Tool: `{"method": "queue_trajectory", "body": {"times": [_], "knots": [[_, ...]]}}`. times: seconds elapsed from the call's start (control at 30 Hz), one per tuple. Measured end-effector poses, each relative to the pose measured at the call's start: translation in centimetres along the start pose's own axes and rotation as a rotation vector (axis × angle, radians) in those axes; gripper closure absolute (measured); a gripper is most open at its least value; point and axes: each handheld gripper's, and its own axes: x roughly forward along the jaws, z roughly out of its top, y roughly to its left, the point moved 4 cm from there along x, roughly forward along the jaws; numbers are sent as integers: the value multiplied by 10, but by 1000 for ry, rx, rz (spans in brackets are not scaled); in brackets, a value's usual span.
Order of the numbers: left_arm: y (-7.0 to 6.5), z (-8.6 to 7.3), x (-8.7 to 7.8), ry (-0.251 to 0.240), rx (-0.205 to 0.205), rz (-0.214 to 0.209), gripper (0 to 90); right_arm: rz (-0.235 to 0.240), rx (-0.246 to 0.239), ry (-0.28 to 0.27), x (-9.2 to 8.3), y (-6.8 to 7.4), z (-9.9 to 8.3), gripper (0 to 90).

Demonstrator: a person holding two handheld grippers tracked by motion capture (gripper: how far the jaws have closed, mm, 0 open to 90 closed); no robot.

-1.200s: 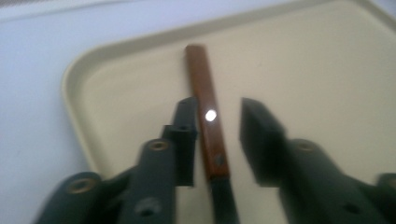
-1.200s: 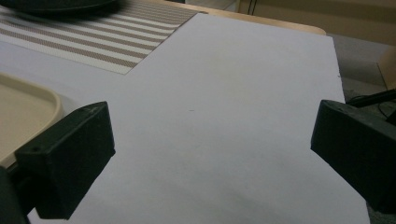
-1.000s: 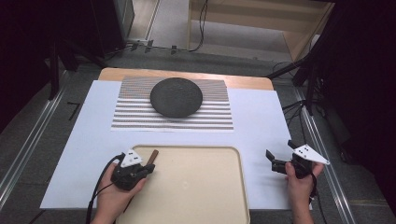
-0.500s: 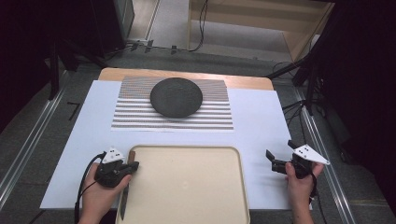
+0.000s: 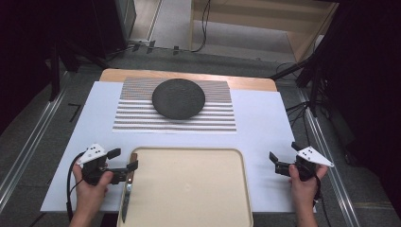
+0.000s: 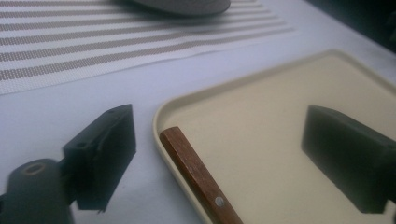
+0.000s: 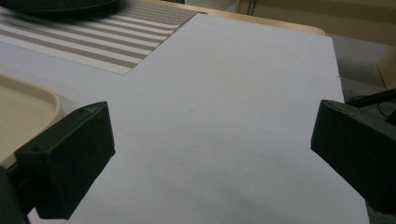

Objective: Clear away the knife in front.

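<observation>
High view: knife (image 5: 126,195) blade barely discernible

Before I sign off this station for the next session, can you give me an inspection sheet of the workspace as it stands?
Surface: white sheet over a wooden table, with a striped mat at the far middle.
Job's things: dark round plate on the mat; beige tray at the near edge; wooden-handled knife lying along the tray's left rim.
Clutter: nothing seen.
Grippers: left gripper open, its fingers straddling the knife handle without touching it; right gripper open above bare sheet.
Cables: a black cable loops from the left gripper; more on the floor beyond.
Surroundings: metal rails either side, dark stands, wooden furniture behind.
</observation>
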Motion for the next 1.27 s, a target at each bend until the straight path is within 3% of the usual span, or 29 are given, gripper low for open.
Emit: {"method": "queue_trajectory", "body": {"times": [0.07,0.23,0.4,0.6,0.67,0.8,0.93,1.2,1.27], "knots": [[7,1,-7,-26,13,6,0,1,1,0,0,0,0,0],[28,4,-19,-61,12,92,0,0,1,0,0,0,0,0],[48,5,-26,-66,27,167,0,0,0,0,0,0,0,0],[67,-4,-30,-67,43,169,0,-1,2,0,0,0,0,0],[71,-9,-28,-70,15,163,0,0,1,0,0,0,0,0],[69,-10,-23,-61,19,153,0,-1,1,1,0,0,0,0],[64,-12,-21,-56,58,159,0,3,1,-1,0,0,0,0],[71,-11,-28,-117,-17,134,0,3,0,1,0,0,0,0],[72,-11,-27,-114,-19,134,0,0,1,3,0,0,0,0]]}}
